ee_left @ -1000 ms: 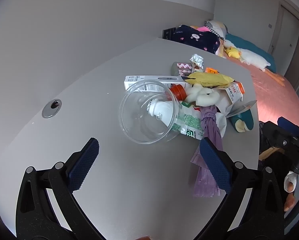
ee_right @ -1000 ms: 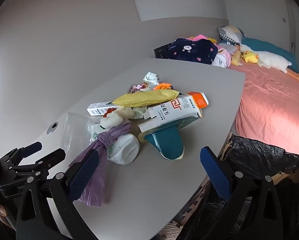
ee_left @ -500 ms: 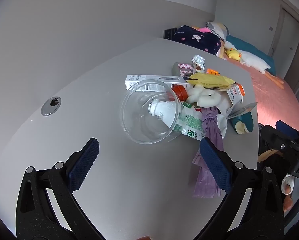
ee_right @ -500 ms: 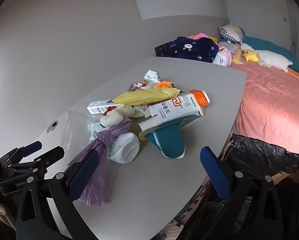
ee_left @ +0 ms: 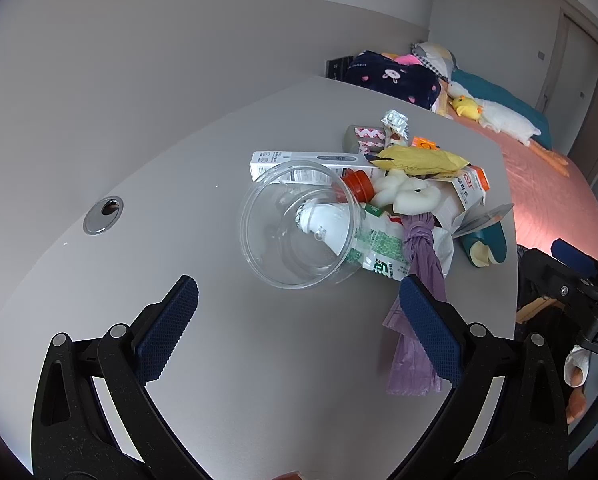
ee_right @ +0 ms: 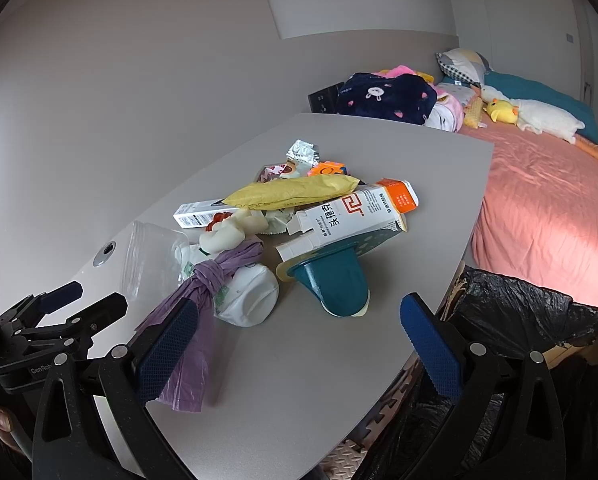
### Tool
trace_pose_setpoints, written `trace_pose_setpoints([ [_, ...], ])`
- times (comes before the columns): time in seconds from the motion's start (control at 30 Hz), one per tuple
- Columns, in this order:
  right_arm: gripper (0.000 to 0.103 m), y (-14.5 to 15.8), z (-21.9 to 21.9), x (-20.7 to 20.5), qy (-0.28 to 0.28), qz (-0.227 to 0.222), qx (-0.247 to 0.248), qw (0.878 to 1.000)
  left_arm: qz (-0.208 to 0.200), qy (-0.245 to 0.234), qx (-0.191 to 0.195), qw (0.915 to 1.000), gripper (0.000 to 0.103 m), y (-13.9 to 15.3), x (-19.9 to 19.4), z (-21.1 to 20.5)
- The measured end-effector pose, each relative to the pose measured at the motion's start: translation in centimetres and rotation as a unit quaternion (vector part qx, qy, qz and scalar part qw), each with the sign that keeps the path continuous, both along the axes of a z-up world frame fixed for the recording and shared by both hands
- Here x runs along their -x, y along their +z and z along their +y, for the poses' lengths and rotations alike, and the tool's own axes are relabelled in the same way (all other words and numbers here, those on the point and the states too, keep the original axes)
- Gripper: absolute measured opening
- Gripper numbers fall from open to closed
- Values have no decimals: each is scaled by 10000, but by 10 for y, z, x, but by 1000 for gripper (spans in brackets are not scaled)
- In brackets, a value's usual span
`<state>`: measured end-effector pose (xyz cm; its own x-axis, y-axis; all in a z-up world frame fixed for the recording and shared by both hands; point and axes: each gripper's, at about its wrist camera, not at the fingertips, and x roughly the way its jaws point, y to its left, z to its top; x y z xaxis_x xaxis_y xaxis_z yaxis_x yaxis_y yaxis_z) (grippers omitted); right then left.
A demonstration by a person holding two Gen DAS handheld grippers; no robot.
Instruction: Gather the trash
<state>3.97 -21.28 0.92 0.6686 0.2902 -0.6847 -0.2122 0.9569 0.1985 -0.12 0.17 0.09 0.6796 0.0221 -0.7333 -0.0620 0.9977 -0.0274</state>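
A clear plastic cup [ee_left: 299,226] lies on its side on the counter [ee_left: 179,200], mouth toward the near left, long axis running far-right into the trash pile. The left gripper [ee_left: 299,330] hangs open just short of it; the right gripper [ee_right: 299,350] is open, empty, near the purple bag [ee_right: 203,292].

my pads [ee_right: 167,350] are dotted navy blue. on the grey table [ee_right: 399,152] i see a knotted purple bag [ee_right: 203,292], yellow packet [ee_right: 291,192], teal slipper [ee_right: 335,284], white-and-orange carton [ee_right: 355,212]; the bin liner [ee_right: 519,308] is black.
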Motion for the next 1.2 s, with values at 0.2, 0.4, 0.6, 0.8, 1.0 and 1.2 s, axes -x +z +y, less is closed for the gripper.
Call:
trace_pose_setpoints([
  [0.2,101,0,0,0,6,4,6,10000,28,-23,-27,10000,97,0,-1,-3],
  [0.4,101,0,0,0,3,9,16,10000,52,-42,-17,10000,97,0,-2,-4],
  [0.6,101,0,0,0,6,9,8,10000,60,-45,-9,10000,97,-1,-3,-3],
  [0.8,101,0,0,0,9,11,11,10000,66,-33,-3,10000,97,-2,-3,-1],
  [1.0,101,0,0,0,10,15,17,10000,70,-36,-4,10000,97,-2,-3,-1],
  [1.2,101,-1,0,0,15,14,20,10000,73,-36,-4,10000,97,-3,-2,-1],
])
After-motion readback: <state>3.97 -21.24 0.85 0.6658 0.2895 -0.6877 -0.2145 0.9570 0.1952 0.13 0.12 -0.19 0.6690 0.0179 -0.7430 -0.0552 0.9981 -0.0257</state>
